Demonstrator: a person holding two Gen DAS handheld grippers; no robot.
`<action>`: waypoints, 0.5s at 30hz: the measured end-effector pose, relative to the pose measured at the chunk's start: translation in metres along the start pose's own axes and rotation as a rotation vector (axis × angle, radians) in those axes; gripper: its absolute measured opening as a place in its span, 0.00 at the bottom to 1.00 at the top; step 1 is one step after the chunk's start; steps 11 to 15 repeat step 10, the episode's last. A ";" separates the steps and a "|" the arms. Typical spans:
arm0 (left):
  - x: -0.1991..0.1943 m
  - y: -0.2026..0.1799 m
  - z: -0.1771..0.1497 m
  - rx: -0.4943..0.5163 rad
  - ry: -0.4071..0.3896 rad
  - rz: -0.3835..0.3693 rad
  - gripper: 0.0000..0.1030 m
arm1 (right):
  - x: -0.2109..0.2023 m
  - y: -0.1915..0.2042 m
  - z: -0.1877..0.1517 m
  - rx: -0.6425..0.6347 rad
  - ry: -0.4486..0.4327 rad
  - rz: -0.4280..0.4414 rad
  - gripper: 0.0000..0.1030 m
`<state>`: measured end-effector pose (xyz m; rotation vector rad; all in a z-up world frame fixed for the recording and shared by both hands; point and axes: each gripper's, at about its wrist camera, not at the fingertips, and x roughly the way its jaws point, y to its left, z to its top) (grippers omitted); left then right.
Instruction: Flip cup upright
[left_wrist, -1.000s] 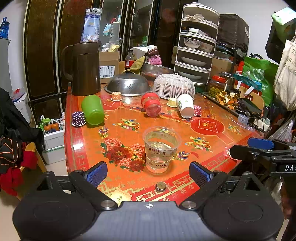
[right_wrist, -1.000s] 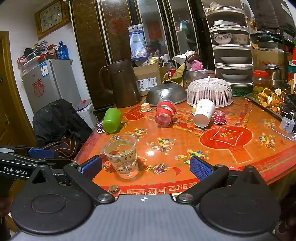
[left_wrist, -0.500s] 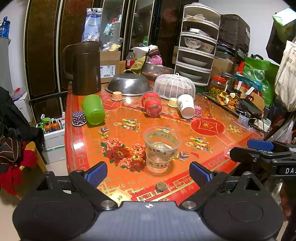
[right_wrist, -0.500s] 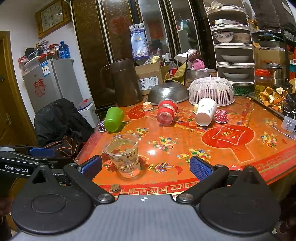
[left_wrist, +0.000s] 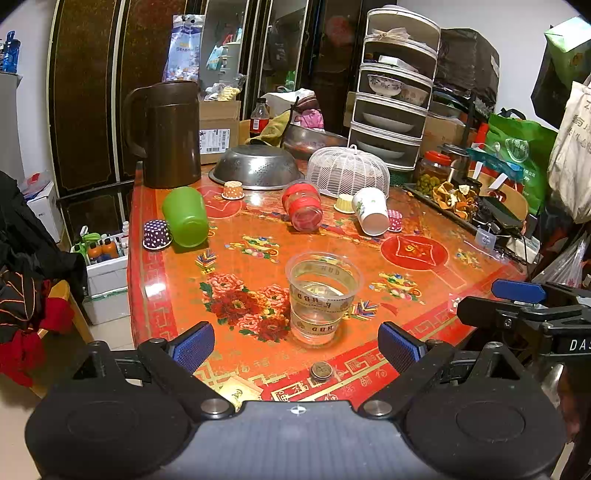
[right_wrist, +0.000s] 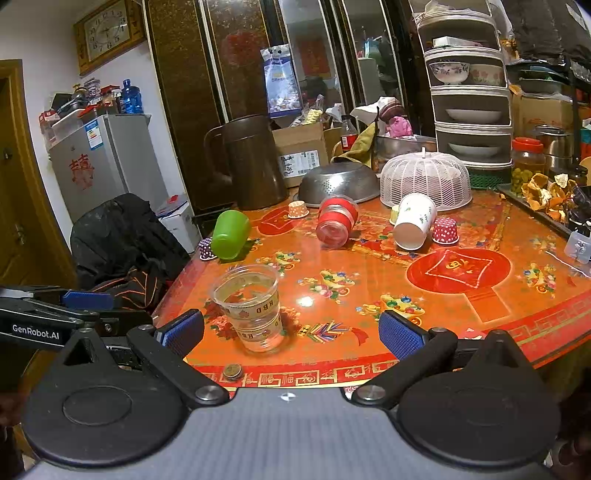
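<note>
A clear plastic cup (left_wrist: 320, 298) stands upright near the front edge of the orange table (left_wrist: 424, 306); it also shows in the right wrist view (right_wrist: 253, 308). A green cup (left_wrist: 184, 216), a red cup (left_wrist: 304, 206) and a white paper cup (left_wrist: 371, 216) lie on their sides farther back. They show too in the right wrist view: green cup (right_wrist: 229, 234), red cup (right_wrist: 337, 220), white cup (right_wrist: 413, 220). My left gripper (left_wrist: 295, 343) is open and empty just short of the clear cup. My right gripper (right_wrist: 291, 332) is open and empty, the clear cup near its left finger.
A coin (left_wrist: 320, 370) lies at the table's front edge. Small cupcake liners (left_wrist: 157, 233) stand near the cups. At the back are a brown jug (left_wrist: 166, 133), a steel colander (left_wrist: 255, 171), a white mesh cover (left_wrist: 349, 171) and a tiered rack (left_wrist: 395, 92).
Both grippers have drifted very slightly; the right wrist view has edged a little closer to the table. Nothing on the table has moved.
</note>
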<state>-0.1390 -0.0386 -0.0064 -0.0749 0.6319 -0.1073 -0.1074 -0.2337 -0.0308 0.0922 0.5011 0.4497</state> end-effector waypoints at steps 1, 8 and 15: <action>0.000 0.000 0.000 0.001 0.000 -0.001 0.94 | 0.000 0.000 0.000 0.001 0.000 0.000 0.99; 0.000 0.000 0.000 0.001 -0.006 0.009 0.94 | 0.000 0.000 0.000 0.000 0.000 0.000 0.99; 0.000 0.000 0.001 -0.002 -0.008 0.012 0.94 | 0.000 0.000 0.000 0.001 0.000 0.000 0.99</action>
